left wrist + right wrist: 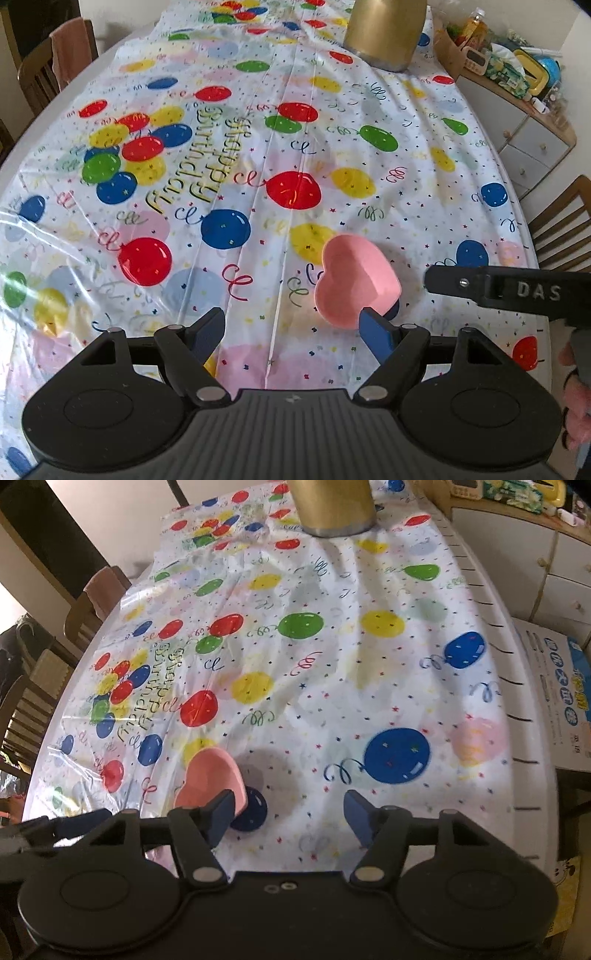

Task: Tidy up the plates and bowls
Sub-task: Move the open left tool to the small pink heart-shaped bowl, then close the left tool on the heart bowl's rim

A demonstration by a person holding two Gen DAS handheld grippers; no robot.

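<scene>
Pink heart-shaped bowl (356, 280) sits on the balloon tablecloth (258, 147) before 2 hand-held grippers, left hand-held gripper (291, 332) and right hand-held gripper (290, 818), both spread wide.

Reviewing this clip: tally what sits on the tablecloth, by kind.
Pink heart-shaped bowl: 1
Gold container at the far end: 1
Plates: 0 visible
Total: 2

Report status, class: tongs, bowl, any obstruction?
Left tongs open, right tongs open, both empty. Pink heart bowl on the tablecloth, ungrasped. Gold container far off, nothing blocking.
</scene>
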